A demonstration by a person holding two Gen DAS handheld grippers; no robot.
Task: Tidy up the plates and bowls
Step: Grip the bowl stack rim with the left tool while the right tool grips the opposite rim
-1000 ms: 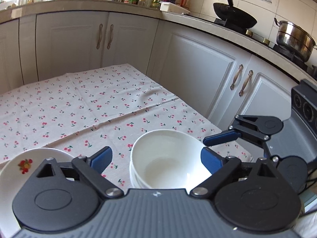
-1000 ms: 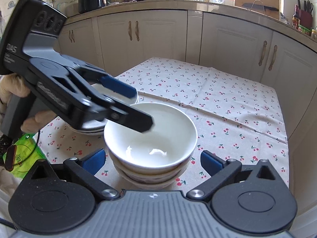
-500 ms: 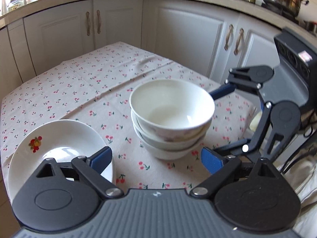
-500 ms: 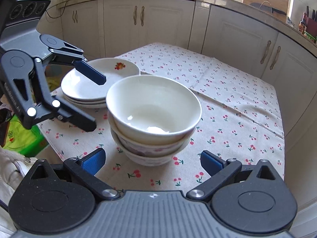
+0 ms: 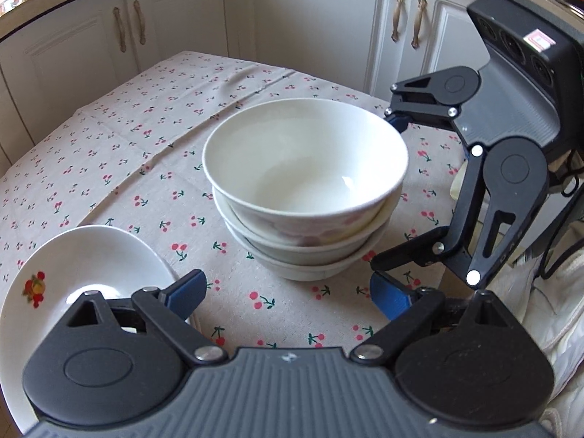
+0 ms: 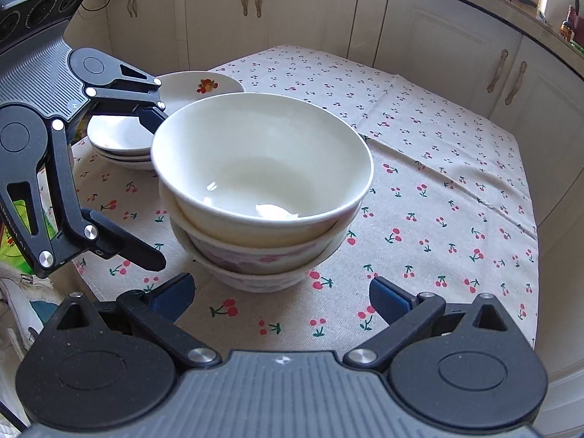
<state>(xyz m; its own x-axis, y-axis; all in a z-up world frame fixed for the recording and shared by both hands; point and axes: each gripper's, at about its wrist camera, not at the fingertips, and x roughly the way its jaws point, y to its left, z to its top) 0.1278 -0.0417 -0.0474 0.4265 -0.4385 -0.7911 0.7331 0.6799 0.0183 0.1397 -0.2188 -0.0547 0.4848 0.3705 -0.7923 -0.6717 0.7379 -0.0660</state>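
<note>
Three white bowls (image 5: 304,182) are nested in one stack on the cherry-print tablecloth (image 5: 146,138); the stack also shows in the right wrist view (image 6: 261,182). A stack of white plates with a fruit motif (image 6: 175,109) sits left of the bowls; its top plate shows in the left wrist view (image 5: 84,273). My left gripper (image 5: 288,292) is open and empty, just short of the bowls. My right gripper (image 6: 281,295) is open and empty, also near the bowls. Each gripper shows in the other's view, the right (image 5: 387,189) and the left (image 6: 157,186).
White kitchen cabinets (image 6: 292,3) surround the small table. The table edge (image 6: 529,310) is close on the right. A green packet (image 6: 14,233) lies below the table's left side.
Both grippers have pulled back and risen from the bowl stack. The left gripper, which was over the top bowl's rim, now stands clear beside it. The bowls have not moved.
</note>
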